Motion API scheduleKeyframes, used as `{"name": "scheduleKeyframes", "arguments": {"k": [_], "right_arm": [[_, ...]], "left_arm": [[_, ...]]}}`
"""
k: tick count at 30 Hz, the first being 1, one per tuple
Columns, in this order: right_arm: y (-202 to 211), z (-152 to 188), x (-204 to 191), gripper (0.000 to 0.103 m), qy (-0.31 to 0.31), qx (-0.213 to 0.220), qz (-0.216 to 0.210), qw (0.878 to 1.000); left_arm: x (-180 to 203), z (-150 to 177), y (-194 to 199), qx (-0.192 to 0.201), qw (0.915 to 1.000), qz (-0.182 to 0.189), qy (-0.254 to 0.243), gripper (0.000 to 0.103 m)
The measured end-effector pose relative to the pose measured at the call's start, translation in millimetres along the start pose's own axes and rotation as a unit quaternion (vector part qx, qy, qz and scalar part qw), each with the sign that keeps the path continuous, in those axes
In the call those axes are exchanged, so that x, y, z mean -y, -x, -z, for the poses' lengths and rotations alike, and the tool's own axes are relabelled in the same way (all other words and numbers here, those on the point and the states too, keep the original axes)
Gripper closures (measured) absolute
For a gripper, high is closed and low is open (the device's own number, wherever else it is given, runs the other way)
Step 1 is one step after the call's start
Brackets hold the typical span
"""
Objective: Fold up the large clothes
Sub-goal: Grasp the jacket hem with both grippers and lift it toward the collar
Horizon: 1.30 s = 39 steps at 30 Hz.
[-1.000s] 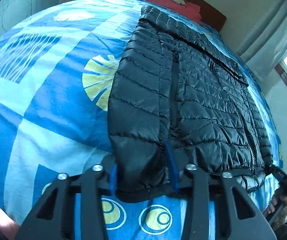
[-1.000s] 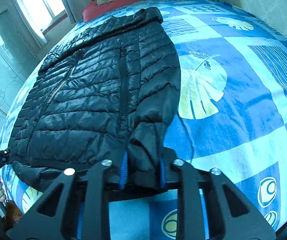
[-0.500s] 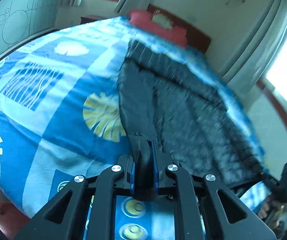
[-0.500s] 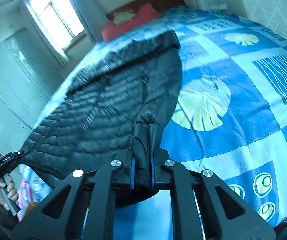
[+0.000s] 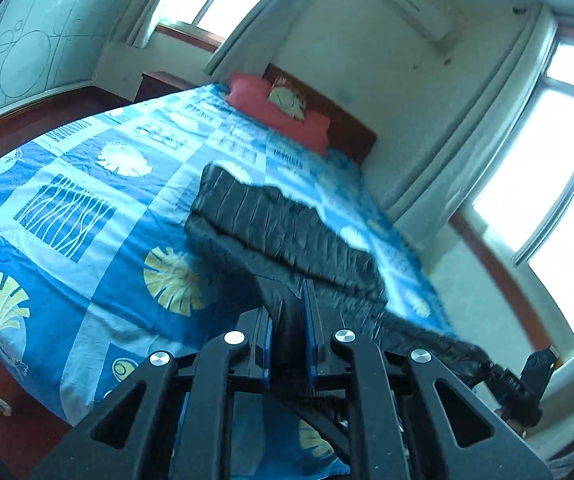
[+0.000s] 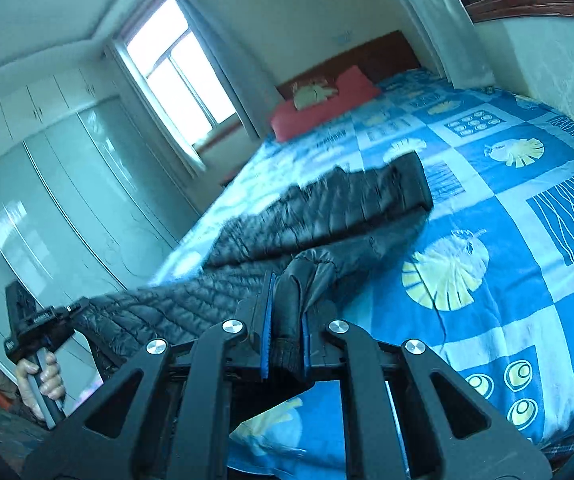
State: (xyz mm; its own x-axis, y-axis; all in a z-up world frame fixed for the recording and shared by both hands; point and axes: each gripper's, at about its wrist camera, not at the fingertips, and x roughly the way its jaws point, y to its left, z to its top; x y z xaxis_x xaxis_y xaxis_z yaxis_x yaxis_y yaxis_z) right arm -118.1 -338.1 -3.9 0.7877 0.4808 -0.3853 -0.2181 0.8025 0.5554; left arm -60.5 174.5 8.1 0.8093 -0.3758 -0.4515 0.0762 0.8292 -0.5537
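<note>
On the bed (image 6: 487, 300) lie one black jacket (image 6: 327, 208) and one red pillow (image 6: 327, 108); two claws.

My bed (image 5: 87, 216) fills most of what I see, spread with a blue patchwork bedspread (image 6: 527, 264) printed with pale leaves and shells. At twelve o'clock a red pillow (image 5: 279, 108) lies against the dark wooden headboard (image 5: 351, 128). Above it, on the cream wall, hangs an air conditioner (image 5: 407, 0). Bright windows (image 5: 547, 184) with pale curtains (image 6: 215, 64) glare at two o'clock in my left view. At nine o'clock in my right view stands a glossy white wardrobe (image 6: 47, 208). The floor (image 5: 35, 440) at seven o'clock looks reddish-brown.
</note>
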Motion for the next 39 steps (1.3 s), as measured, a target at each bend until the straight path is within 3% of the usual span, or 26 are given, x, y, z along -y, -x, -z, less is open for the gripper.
{"name": "scheduleKeyframes", "arguments": {"k": [6, 11, 16, 25, 32, 39], "right_arm": [[-17.0, -38.6, 4.2, 0.092, -0.018, 0.008, -0.026, 0.999], [-57.6, -82.4, 7.5, 0.092, -0.006, 0.019, -0.022, 1.0], [-119.5, -134.3, 23.4, 0.092, -0.011, 0.027, -0.014, 0.999], [-269.4, -211.6, 75.6, 0.092, -0.029, 0.001, 0.029, 0.999], [-379.6, -220.8, 131.0, 0.092, -0.062, -0.042, 0.074, 0.994], [-455.6, -197.7, 184.5, 0.091, -0.088, -0.095, 0.118, 0.984]], "left_arm": [[-1.0, -41.3, -24.3, 0.002, 0.9996, 0.023, 0.013, 0.091], [2.7, -87.4, -73.0, 0.017, 0.9997, 0.013, -0.014, 0.091], [-0.6, -130.3, -132.7, 0.015, 0.9992, -0.004, -0.036, 0.091], [-34.8, -199.0, -291.2, -0.01, 0.9967, -0.074, -0.032, 0.091], [-61.1, -203.1, -413.2, -0.051, 0.9873, -0.143, -0.044, 0.091], [-93.6, -187.3, -477.4, -0.091, 0.9779, -0.184, -0.04, 0.091]]}}
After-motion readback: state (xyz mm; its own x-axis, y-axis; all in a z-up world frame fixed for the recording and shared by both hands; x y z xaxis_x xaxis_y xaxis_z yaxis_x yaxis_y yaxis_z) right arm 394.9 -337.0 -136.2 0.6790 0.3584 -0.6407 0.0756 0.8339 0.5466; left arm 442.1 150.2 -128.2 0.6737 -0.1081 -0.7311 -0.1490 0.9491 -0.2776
